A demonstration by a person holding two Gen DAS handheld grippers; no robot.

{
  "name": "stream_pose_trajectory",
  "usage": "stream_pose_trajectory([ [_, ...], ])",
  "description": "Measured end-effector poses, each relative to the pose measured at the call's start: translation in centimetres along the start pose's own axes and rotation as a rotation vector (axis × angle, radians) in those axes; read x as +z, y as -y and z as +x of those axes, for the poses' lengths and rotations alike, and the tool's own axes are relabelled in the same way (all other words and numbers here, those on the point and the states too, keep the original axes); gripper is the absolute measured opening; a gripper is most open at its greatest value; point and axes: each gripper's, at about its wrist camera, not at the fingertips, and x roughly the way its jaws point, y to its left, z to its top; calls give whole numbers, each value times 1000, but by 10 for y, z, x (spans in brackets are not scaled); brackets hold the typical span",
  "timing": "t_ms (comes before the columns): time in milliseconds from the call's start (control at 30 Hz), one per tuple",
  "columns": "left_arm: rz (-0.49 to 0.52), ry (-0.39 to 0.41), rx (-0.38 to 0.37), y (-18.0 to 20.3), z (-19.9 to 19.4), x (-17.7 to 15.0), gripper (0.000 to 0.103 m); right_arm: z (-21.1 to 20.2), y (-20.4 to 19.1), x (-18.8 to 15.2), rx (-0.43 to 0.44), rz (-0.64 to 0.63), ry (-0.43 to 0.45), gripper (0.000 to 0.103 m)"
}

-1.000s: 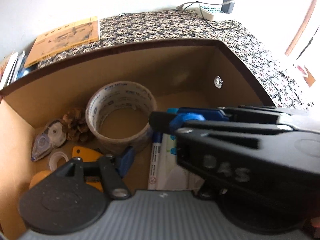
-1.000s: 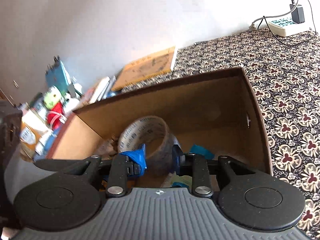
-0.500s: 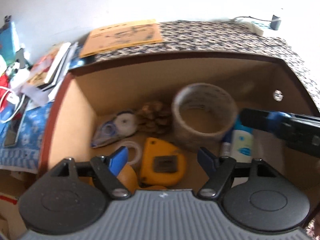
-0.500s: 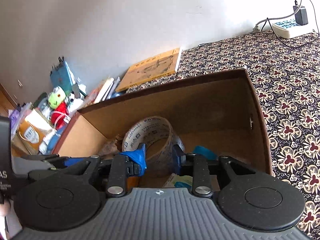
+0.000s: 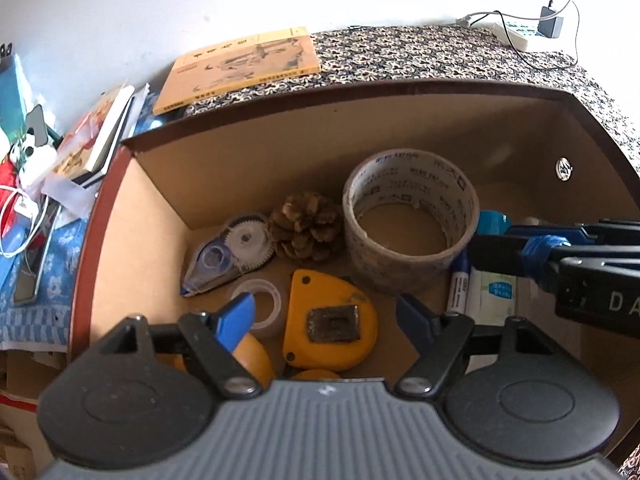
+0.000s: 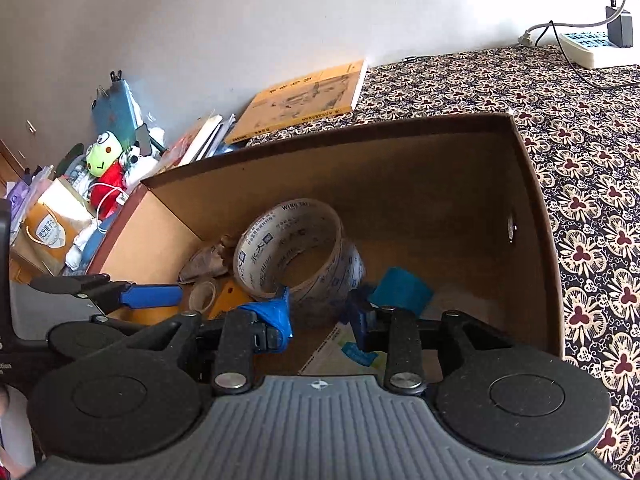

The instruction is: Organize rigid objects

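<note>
Open cardboard box [image 5: 160,216] on patterned table [image 6: 580,128] holds the rigid items. Left tongs [image 5: 326,316] hover low over box's near edge, pointing down into it, fingers spread wide, gripping nothing; yellow tape measure [image 5: 330,322] lies between them on box floor. Right tongs [image 6: 320,316] angled into box from right side, fingers spread, nothing pinched, tips just beside big tape roll [image 5: 412,232]. Pinecone [image 5: 306,226] touching roll's left side, correction-tape dispenser [image 5: 228,254] left of pinecone, small clear tape ring [image 5: 258,304] near tape measure. Marker [image 5: 458,280] beside roll on right. Yellow book [image 5: 240,68] on table behind box.
</note>
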Motion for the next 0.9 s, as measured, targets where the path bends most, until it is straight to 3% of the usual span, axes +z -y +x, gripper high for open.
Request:
stream_pose_trajectory([
  [900,-14,-62,17,-2,11,2,79,7,-3,1,-27,-17,-80,16],
])
